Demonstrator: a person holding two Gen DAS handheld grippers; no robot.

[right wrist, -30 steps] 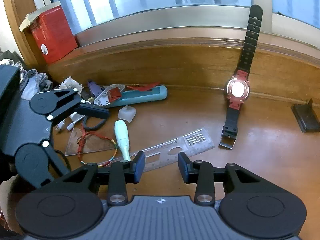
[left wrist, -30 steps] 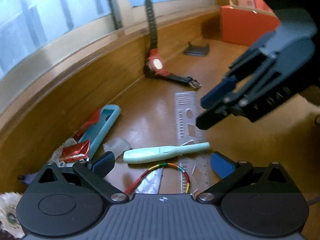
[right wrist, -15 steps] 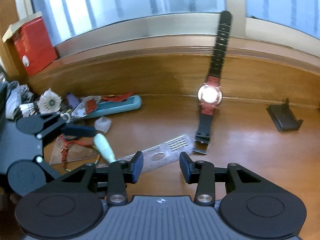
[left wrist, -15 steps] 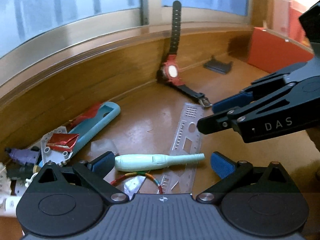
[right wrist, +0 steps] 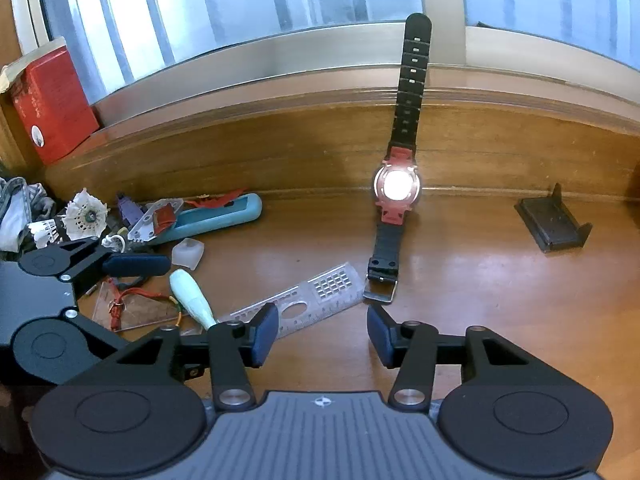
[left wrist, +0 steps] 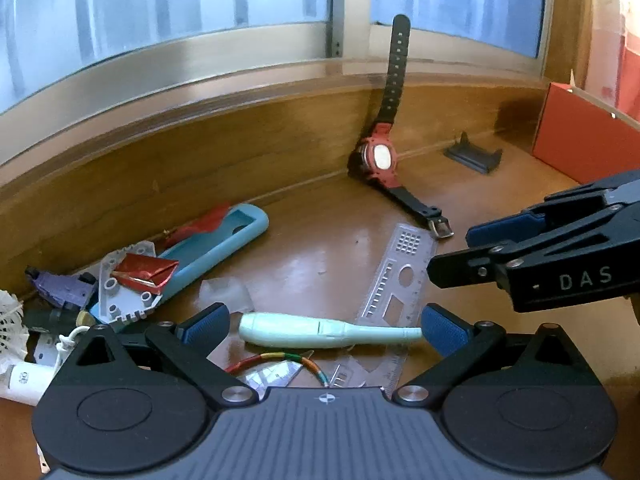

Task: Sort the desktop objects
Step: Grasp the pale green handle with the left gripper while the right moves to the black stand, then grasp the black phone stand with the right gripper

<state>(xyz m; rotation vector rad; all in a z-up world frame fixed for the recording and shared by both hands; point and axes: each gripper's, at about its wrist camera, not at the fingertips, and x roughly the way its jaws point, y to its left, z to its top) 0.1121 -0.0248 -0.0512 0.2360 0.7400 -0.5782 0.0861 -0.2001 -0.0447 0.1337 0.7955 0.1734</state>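
A mint-green pen-shaped tool [left wrist: 320, 334] lies on the wooden desk, lengthwise between the pads of my left gripper [left wrist: 324, 326]. That gripper is open and hovers over the tool. My right gripper [right wrist: 322, 332] is open and its jaws are opening, with nothing between them. Its left finger hangs over a clear stencil ruler [right wrist: 320, 296]. In the left wrist view the right gripper [left wrist: 452, 254] hovers over the ruler's [left wrist: 400, 280] right side. A red watch [right wrist: 396, 186] with a black strap leans against the back wall [left wrist: 378, 158].
A teal case [left wrist: 224, 244], red foil, a purple part and a shuttlecock [right wrist: 86, 214] crowd the left. A clear set square with a braided cord [right wrist: 132, 312] lies beneath the left gripper. A black stand [right wrist: 554, 224] sits at the right. Red boxes [left wrist: 580, 140] [right wrist: 48, 108] stand at both ends.
The left wrist view has rolled to level, and the right gripper now sits lower and further right in it. The right gripper's jaws have widened. The objects on the desk lie as before.
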